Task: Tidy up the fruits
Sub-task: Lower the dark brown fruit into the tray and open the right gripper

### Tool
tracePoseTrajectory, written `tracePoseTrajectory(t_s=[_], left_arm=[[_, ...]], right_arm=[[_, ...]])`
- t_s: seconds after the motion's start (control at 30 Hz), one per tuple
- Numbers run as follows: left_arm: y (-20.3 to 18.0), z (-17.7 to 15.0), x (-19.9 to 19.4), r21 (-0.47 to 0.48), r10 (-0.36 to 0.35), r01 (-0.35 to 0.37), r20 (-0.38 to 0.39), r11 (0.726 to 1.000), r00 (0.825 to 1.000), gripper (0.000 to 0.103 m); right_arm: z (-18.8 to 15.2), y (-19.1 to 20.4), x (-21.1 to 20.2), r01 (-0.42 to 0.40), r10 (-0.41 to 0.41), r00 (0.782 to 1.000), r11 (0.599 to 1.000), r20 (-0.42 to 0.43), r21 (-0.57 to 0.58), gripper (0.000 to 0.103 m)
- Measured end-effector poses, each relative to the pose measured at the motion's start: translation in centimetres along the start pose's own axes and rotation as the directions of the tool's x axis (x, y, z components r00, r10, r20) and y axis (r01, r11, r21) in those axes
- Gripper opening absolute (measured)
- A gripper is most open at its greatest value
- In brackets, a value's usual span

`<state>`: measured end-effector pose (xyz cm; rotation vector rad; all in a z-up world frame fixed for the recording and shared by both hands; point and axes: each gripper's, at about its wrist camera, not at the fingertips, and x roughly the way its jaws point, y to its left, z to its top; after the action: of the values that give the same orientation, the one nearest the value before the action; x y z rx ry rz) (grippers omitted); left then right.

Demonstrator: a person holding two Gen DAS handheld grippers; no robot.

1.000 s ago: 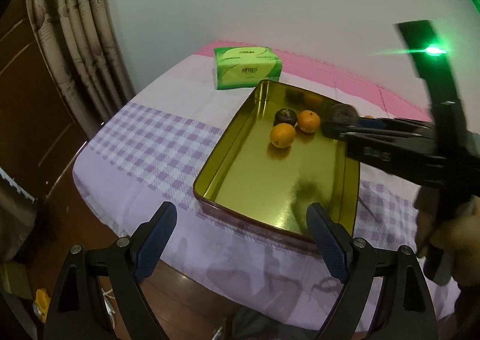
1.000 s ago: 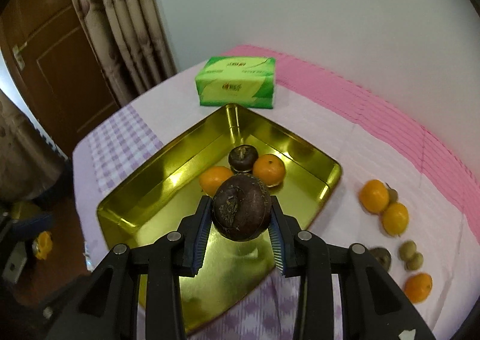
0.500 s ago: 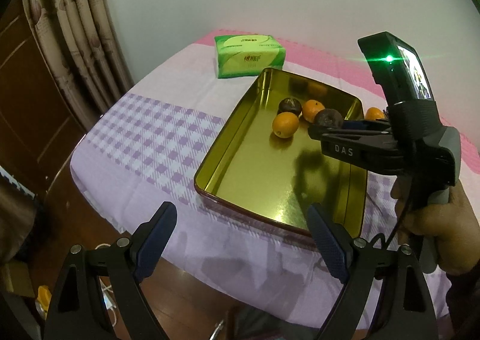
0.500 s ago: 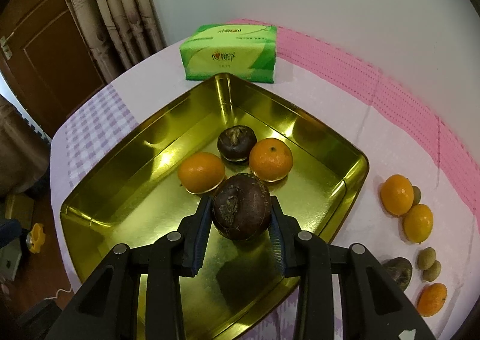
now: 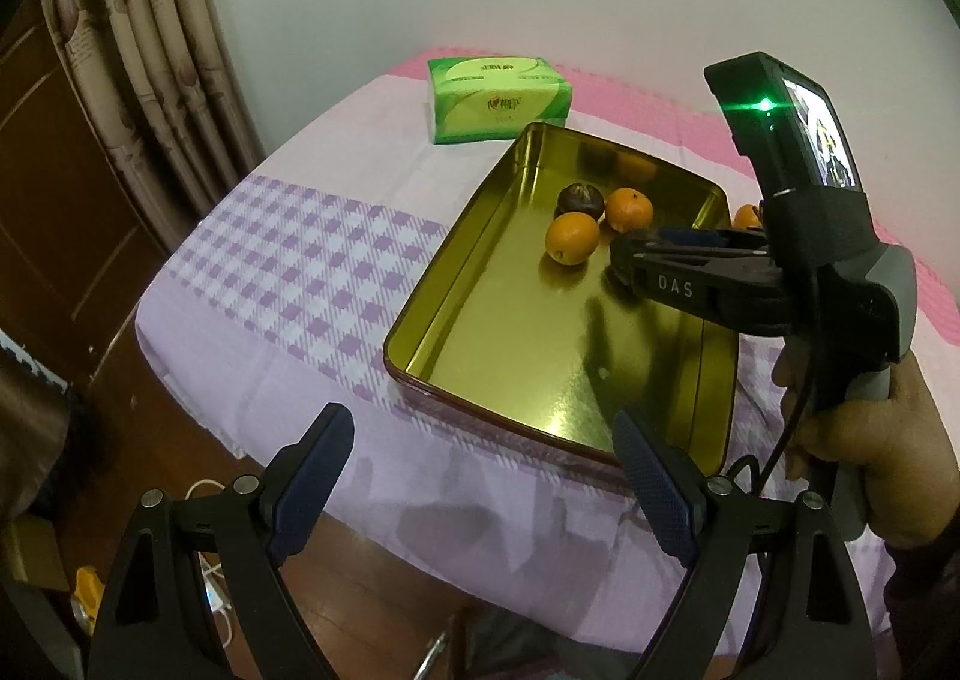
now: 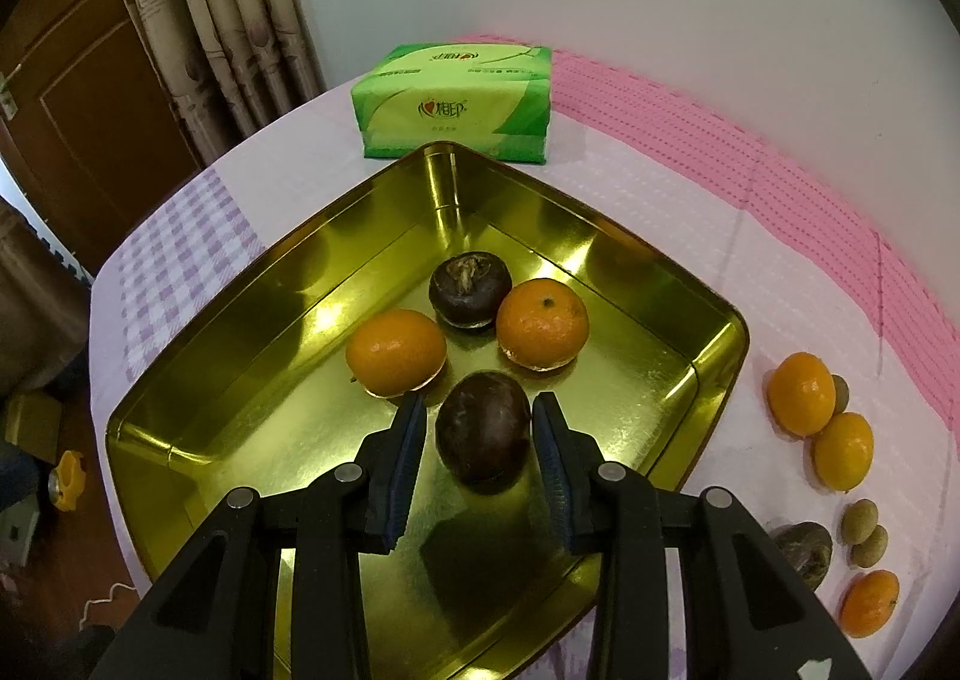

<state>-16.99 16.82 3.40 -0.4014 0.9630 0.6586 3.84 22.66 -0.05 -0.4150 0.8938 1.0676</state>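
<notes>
A gold metal tray [image 6: 714, 380] sits on the checked cloth. It holds two oranges [image 6: 396, 351] [image 6: 543, 323] and a dark brown round fruit [image 6: 470, 289]. A second dark brown fruit [image 6: 483, 425] rests on the tray floor between the fingers of my right gripper [image 6: 478, 401]. A thin gap shows on each side, so the pads do not press it and the gripper is open. In the left wrist view the right gripper [image 5: 624, 254] reaches over the tray [image 5: 510, 332] and hides that fruit. My left gripper [image 5: 480, 470] hangs wide open over the table's near edge, holding nothing.
A green tissue pack [image 6: 456, 101] lies behind the tray. Loose fruit lies on the cloth to the tray's right: oranges [image 6: 801, 401] [image 6: 843, 449] [image 6: 870, 602], small brown fruits [image 6: 864, 536] and a dark one [image 6: 801, 551]. A hand [image 5: 870, 470] grips the right handle. Curtain and door stand left.
The right gripper came down into the tray with the dark fruit. Its jaws have parted slightly and the fruit now rests on the tray floor. The left gripper stayed put.
</notes>
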Motion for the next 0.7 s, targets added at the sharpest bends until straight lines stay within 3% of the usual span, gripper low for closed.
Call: tracePoseTrajectory(t_s=[0.7], left_arm=[[-0.4, -0.1, 0.6, 0.026, 0.012, -0.012, -0.01, 1.0, 1.0, 0.088]], right_arm=[[-0.4, -0.3, -1.5, -0.026, 0.023, 0.998, 0.998, 0.06, 0.052, 0.035]])
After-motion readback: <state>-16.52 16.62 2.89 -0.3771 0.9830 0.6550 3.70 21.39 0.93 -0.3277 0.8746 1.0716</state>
